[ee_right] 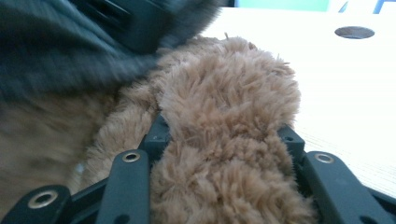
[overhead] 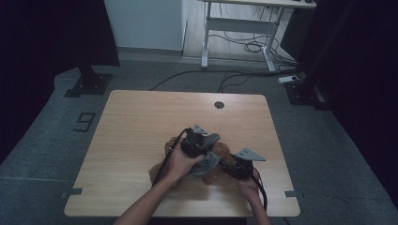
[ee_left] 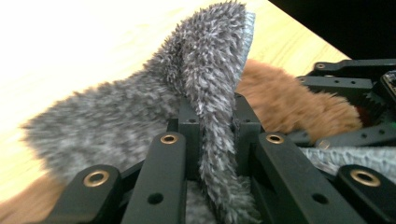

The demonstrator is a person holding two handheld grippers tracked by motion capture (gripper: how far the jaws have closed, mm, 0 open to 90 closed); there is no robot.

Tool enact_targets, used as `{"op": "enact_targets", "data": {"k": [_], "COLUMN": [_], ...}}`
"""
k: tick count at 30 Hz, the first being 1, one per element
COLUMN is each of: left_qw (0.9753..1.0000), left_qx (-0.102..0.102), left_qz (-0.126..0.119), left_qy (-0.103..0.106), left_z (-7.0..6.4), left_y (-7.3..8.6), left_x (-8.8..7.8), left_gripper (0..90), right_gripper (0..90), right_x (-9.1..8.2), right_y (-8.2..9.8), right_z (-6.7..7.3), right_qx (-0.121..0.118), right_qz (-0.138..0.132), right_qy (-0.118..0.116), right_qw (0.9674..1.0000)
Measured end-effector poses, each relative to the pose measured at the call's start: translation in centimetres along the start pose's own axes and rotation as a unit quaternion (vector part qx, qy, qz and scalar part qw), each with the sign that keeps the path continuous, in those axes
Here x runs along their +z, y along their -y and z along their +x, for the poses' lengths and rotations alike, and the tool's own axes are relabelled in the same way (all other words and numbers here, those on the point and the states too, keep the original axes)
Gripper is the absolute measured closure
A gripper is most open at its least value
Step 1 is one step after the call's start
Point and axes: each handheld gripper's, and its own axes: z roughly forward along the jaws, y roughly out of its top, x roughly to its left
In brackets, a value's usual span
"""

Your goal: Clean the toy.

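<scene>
A taped digit "9" [overhead: 83,122] marks the grey floor [overhead: 42,140].

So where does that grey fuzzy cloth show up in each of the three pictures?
High view: grey cloth mid-table, by the left gripper.
Left gripper view: centre, pinched between the jaws.
Right gripper view: blurred, top left.
Shared landmark: the brown cloth beside it.

Grey fuzzy sock [ee_left: 205,88]: fold pinched upright between jaws, rest draped over brown fuzzy sock [ee_right: 224,140], which lies bunched on tabletop [overhead: 136,122], also pinched.
</scene>
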Motion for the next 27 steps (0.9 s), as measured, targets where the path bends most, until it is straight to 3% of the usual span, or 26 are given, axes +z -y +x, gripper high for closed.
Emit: {"op": "enact_targets", "data": {"k": [4,11,16,20,22,27], "left_qw": [0.9995,0.9975,0.9957,0.9929,0.9923,0.9956], "left_qx": [-0.006,-0.041,-0.069,-0.113,-0.120,-0.075], "left_qz": [-0.021,-0.041,-0.024,-0.011,-0.020,-0.054], "left_qy": [-0.025,-0.040,-0.058,-0.035,-0.024,-0.014], "left_z": [2.3,5.6,7.9,10.2,10.3,7.7], "left_y": [1.5,4.6,6.5,8.2,8.2,5.6], "left_x": [-3.0,-6.6,-7.5,-7.3,-7.3,-7.6], "left_gripper": [78.5,78.7,78.7,78.6,78.6,78.5], "right_gripper": [53.4,53.2,53.0,52.9,52.9,52.9], "right_x": [0.0,0.1,0.1,0.1,0.1,0.1], "right_y": [0.0,0.1,0.1,0.2,0.2,0.2], "right_z": [0.0,0.0,-0.1,-0.3,-0.3,-0.3], "right_qx": [0.002,0.007,0.011,0.014,0.015,0.019], "right_qz": [-0.001,-0.004,-0.004,-0.006,-0.006,-0.007], "right_qy": [0.000,-0.002,-0.002,-0.003,-0.003,0.000], "right_qw": [1.0000,1.0000,0.9999,0.9999,0.9999,0.9998]}}
